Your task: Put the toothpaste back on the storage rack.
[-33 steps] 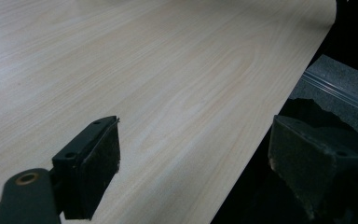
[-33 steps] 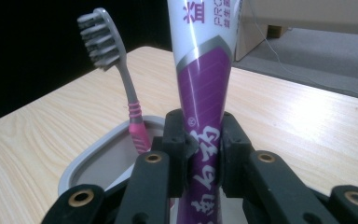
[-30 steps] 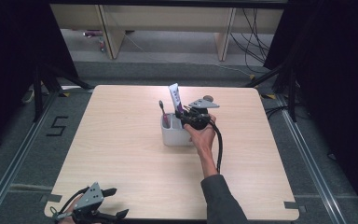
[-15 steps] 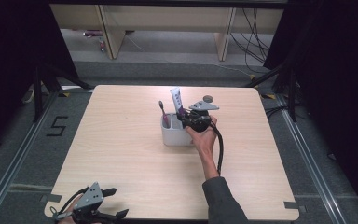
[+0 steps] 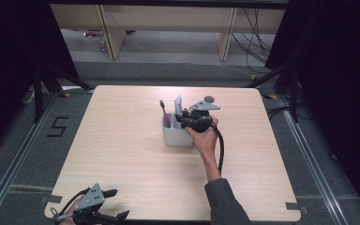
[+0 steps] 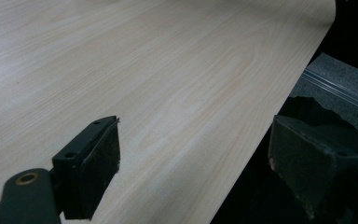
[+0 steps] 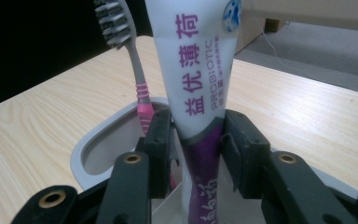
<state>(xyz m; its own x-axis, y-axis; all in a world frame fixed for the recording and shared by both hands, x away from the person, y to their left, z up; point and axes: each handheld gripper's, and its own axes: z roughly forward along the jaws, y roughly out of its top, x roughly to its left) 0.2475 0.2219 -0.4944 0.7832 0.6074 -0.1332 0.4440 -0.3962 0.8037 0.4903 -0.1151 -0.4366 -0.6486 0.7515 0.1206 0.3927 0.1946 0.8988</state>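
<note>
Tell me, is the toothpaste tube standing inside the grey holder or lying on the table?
Inside: the toothpaste tube stands upright in the grey holder beside the toothbrush, between the right gripper's just-opened jaws.

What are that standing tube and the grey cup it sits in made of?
The tube looks like soft, glossy plastic: smooth printed skin, flattened towards the top. The cup seems to be hard matte plastic, going by its even grey colour and rounded moulded rim, though coated ceramic cannot be ruled out.

Light wood table (image 5: 122,154) on grey carpet floor (image 5: 14,154), black curtains (image 5: 9,56) both sides, wooden shelving (image 5: 168,18) behind, cables (image 5: 258,42) trailing right.
</note>
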